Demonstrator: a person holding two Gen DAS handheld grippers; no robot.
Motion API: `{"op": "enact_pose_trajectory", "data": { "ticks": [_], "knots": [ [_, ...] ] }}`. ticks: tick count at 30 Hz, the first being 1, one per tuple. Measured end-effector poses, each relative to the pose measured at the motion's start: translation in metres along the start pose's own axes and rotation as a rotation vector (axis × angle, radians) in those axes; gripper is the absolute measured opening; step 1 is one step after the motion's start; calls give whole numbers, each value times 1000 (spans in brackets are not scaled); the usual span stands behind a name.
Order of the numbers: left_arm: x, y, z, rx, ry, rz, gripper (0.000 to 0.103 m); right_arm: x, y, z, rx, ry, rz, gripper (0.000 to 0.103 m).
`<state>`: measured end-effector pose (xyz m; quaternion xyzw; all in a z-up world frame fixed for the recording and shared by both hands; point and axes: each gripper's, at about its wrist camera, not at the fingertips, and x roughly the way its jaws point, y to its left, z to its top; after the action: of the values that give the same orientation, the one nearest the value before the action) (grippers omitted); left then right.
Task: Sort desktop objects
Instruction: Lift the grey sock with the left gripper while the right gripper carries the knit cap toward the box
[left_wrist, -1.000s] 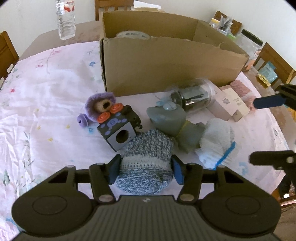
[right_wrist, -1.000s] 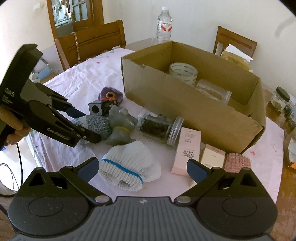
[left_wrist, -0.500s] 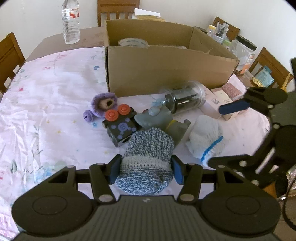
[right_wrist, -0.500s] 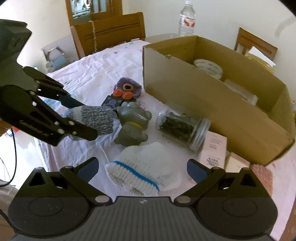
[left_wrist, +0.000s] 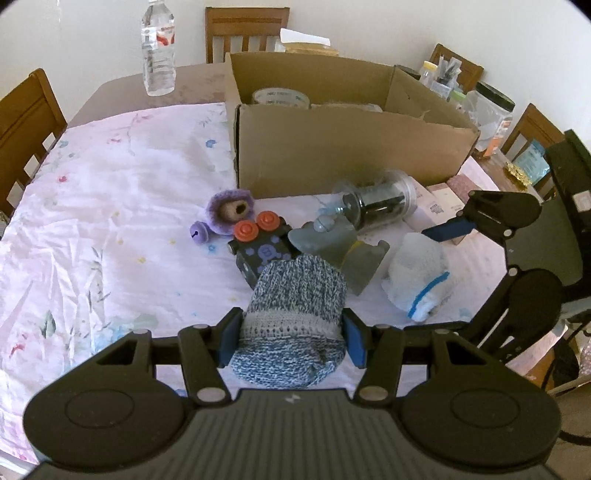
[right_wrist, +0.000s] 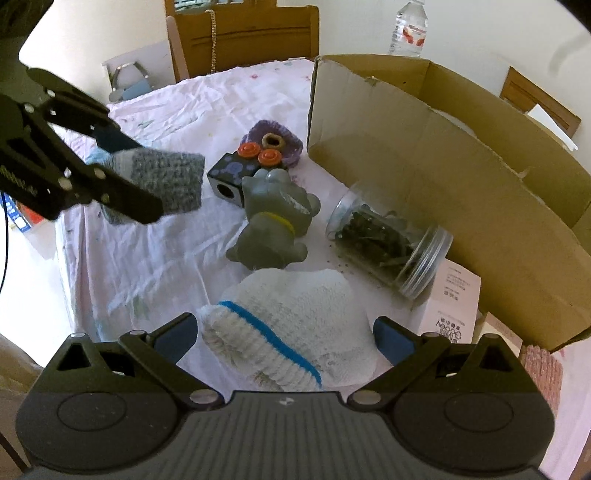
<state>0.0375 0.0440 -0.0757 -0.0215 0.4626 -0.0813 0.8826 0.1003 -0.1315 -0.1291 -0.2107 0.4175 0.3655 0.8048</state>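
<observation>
1. A table (left_wrist: 92, 229) covered by a pale floral cloth is seen, with wooden chairs (left_wrist: 22, 122) set around it and a white wall behind.
2. A water bottle (left_wrist: 158, 48) is stood upright at the upper left of the left wrist view, on the bare wood beyond the cloth.
3. An open cardboard box (left_wrist: 343, 151) is placed at the upper centre of that view; a roll of tape (left_wrist: 281, 96) is visible inside it.
4. The left tongs (left_wrist: 292, 338) are clamped on a blue-grey knitted sock (left_wrist: 295, 314), which is gripped at its pale cuff band between the two blue pads. In the right wrist view the sock (right_wrist: 168, 181) is seen held clear of the cloth at the left.
5. The right tongs (right_wrist: 282, 338) are spread wide, and a white knitted sock with a blue stripe (right_wrist: 291, 332) lies on the cloth between the two pads; neither pad is seen pressing on it.
6. A grey rubber animal toy (right_wrist: 273, 225) lies just above the white sock, at the middle of the right wrist view.
7. A black cube toy with orange knobs (right_wrist: 240, 166) is touched by the grey toy, and a purple crocheted piece (right_wrist: 275, 142) lies just behind the cube.
8. A clear jar of dark contents (right_wrist: 388, 243) lies on its side in front of the box, with a pink carton (right_wrist: 452, 299) just beside its lid end.
</observation>
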Motion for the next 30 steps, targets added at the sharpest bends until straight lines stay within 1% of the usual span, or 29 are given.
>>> {"op": "enact_pose_trajectory", "data": {
  "ticks": [3,5,10,20,25,30],
  "knots": [
    [-3,0,1,8,-4,0,56,2,1,0,-30,4,-8,101],
    [-5,0,1,11,-9,0,56,1,2,0,-42,4,-11,95],
    [-11,-1,5,27,-24,-1,56,-5,4,2,-60,12,-11,90],
    [-22,-8,21,83,-58,-19,56,-27,6,11,-83,0,-40,89],
    [-29,-15,37,120,-82,-36,56,-45,-2,17,-55,-14,-53,89],
    [-32,-22,57,163,-113,-58,56,-65,-12,26,-23,-43,-86,89]
  ]
}}
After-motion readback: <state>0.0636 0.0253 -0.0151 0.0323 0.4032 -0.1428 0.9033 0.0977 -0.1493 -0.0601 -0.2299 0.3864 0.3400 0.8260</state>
